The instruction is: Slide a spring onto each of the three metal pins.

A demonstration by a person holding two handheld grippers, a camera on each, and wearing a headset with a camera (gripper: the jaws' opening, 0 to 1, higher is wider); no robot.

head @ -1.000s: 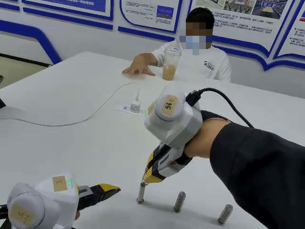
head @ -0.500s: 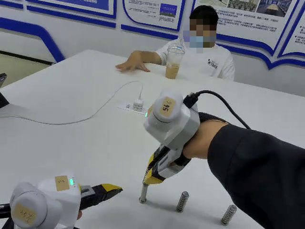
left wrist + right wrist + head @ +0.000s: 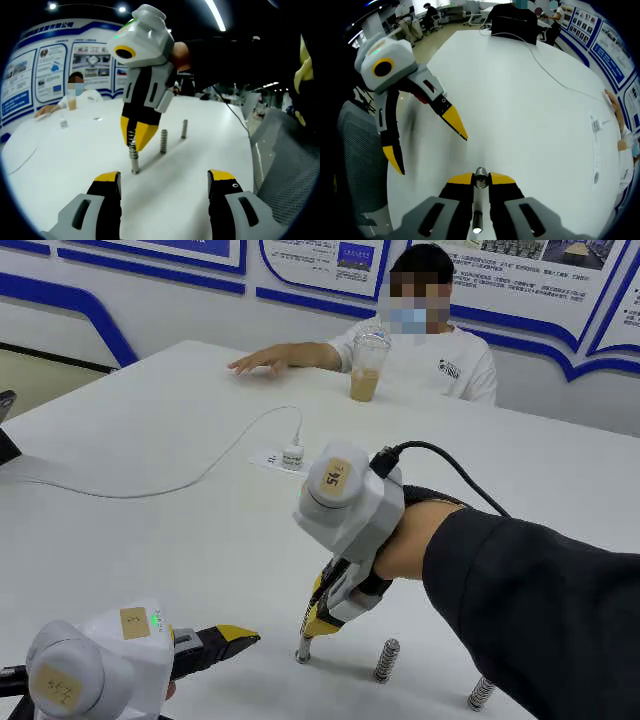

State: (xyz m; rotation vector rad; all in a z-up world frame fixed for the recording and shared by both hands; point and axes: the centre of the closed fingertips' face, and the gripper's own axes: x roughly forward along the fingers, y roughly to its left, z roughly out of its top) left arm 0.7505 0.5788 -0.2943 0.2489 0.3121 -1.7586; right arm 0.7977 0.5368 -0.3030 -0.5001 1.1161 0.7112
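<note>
My right gripper (image 3: pixel 320 618) is shut on a small coil spring (image 3: pixel 131 136), held upright just above the bare left metal pin (image 3: pixel 303 648). In the right gripper view the spring (image 3: pixel 480 178) sits pinched between the yellow jaws, with the pin (image 3: pixel 477 221) beneath. Two other pins each carry a spring: the middle one (image 3: pixel 386 660) and the right one (image 3: pixel 481 692). My left gripper (image 3: pixel 240 640) hovers low at the front left, open and holding nothing, pointing at the bare pin (image 3: pixel 134 161).
A person sits across the white table (image 3: pixel 180 540) with a hand flat on it and a drink cup (image 3: pixel 366 368) beside them. A white cable runs to a small adapter (image 3: pixel 291 455) mid-table. A grey mesh chair (image 3: pixel 285 165) stands to the side.
The right gripper has sunk a little with the spring towards the bare pin. The head view has shifted and the seated person's hand has slid sideways. The left gripper has hardly moved.
</note>
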